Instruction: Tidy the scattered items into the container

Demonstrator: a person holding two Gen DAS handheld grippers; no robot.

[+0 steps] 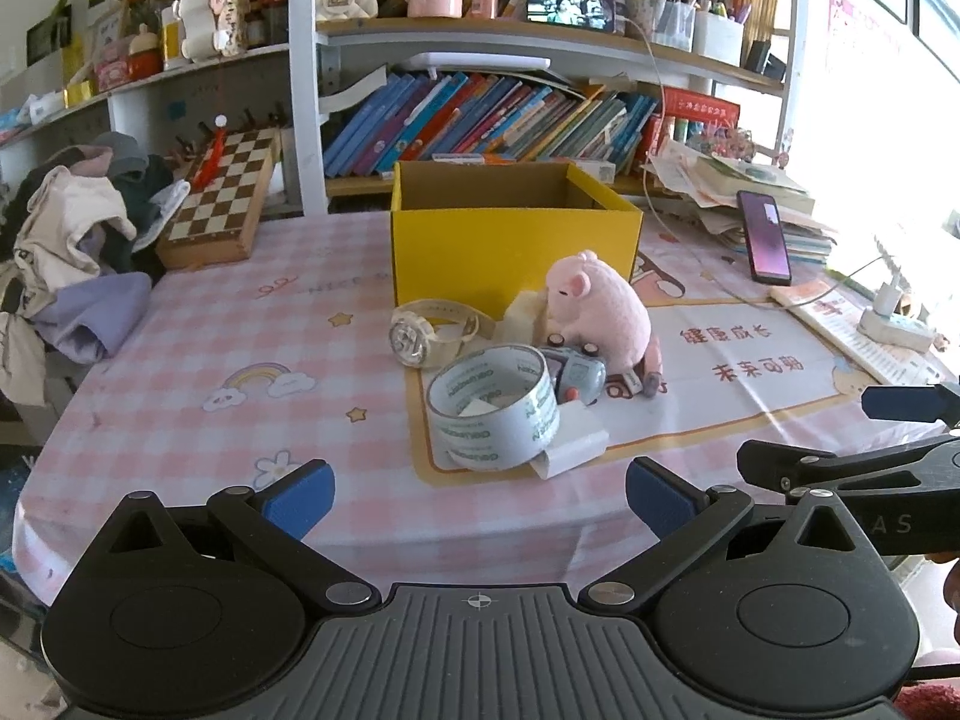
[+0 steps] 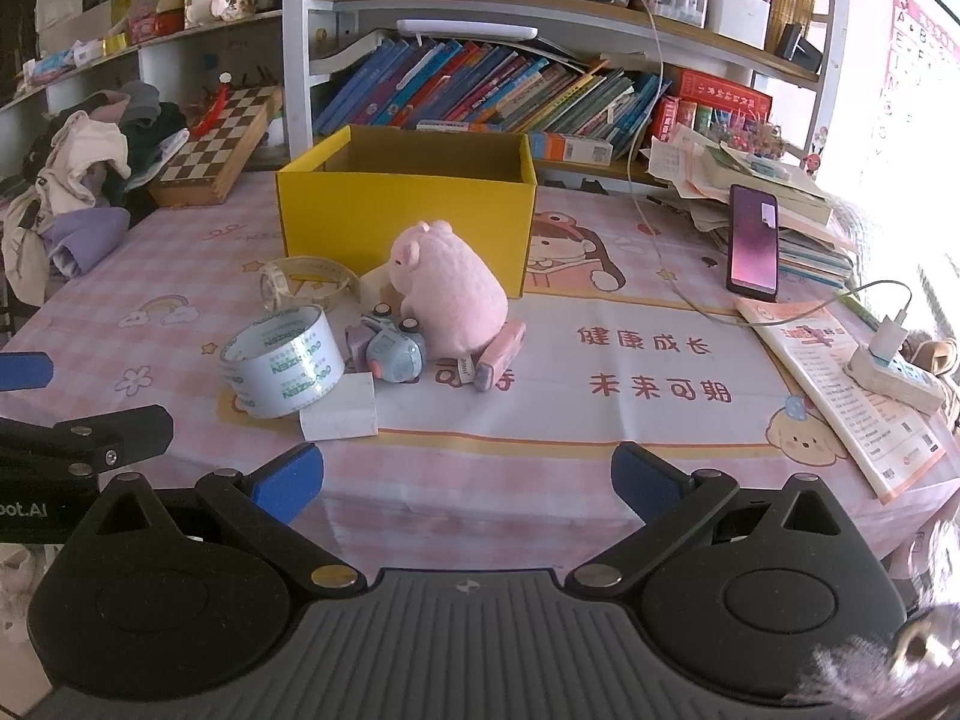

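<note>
Left wrist view: the left hand-held gripper (image 1: 478, 498) hangs spread and empty. The tape roll (image 1: 493, 408) lies at twelve o'clock, nearest to it, resting tilted with its hole facing up and toward the camera. The yellow box (image 1: 513, 240) stands beyond on the pink-checked tabletop (image 1: 210, 324).

Right wrist view: the right hand-held gripper (image 2: 468, 477) is also spread and empty. The tape roll (image 2: 282, 360) sits at eleven o'clock and the plush pig (image 2: 450, 294) at twelve, before the bookshelves (image 2: 480, 90).

Toys (image 2: 447, 291) clustered before yellow box (image 2: 408, 228)

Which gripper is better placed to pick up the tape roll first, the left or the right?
Probably left. The tape roll lies straight ahead of the open left gripper; from the open right gripper the roll sits off to its left.
</note>
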